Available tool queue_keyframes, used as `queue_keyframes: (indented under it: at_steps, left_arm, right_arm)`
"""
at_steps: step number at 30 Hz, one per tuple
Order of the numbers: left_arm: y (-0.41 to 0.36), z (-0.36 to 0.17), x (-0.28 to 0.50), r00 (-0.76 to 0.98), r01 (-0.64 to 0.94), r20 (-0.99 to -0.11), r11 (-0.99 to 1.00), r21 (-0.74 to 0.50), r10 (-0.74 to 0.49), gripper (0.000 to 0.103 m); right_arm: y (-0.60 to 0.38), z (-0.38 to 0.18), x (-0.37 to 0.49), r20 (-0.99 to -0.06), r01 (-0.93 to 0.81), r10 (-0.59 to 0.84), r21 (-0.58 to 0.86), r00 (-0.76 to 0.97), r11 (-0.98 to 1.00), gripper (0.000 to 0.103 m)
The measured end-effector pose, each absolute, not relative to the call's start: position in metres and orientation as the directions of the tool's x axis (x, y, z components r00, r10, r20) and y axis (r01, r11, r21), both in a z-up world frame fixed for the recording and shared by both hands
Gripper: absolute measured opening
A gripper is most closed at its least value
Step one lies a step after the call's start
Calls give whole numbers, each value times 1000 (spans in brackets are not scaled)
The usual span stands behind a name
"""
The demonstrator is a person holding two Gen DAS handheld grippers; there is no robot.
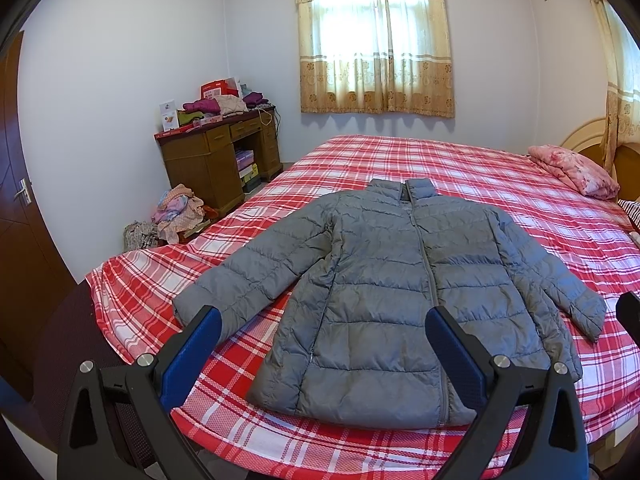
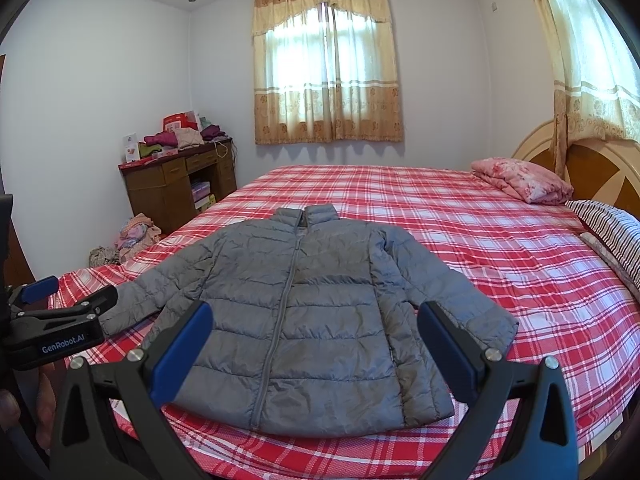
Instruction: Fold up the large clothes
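Note:
A grey puffer jacket (image 1: 384, 288) lies flat, zipped, front up on the red plaid bed (image 1: 500, 184), collar away from me, both sleeves spread out. It also shows in the right wrist view (image 2: 304, 320). My left gripper (image 1: 324, 320) is open and empty, held above the jacket's hem near the left sleeve. My right gripper (image 2: 314, 316) is open and empty above the hem on the right side. The left gripper (image 2: 68, 300) shows at the left edge of the right wrist view, by the left cuff.
A pink folded quilt (image 2: 524, 184) and a striped pillow (image 2: 612, 228) lie by the wooden headboard (image 2: 592, 164). A brown desk (image 1: 216, 156) piled with clothes stands at the far left, with a heap of clothes (image 1: 176, 212) on the floor.

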State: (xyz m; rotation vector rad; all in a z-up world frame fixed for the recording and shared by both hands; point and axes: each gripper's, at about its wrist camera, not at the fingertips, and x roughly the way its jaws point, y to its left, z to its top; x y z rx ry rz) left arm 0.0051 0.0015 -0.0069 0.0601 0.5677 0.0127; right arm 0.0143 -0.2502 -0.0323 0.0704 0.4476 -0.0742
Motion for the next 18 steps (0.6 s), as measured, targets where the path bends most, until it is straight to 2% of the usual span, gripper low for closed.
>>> queue_keyframes:
  at_steps: [18]
  left_arm:
    - [2,-8,5,842,5,-539,998,62,29,102]
  right_arm:
    - [-250,-34,18,-447,88,-53,57,893,995,103]
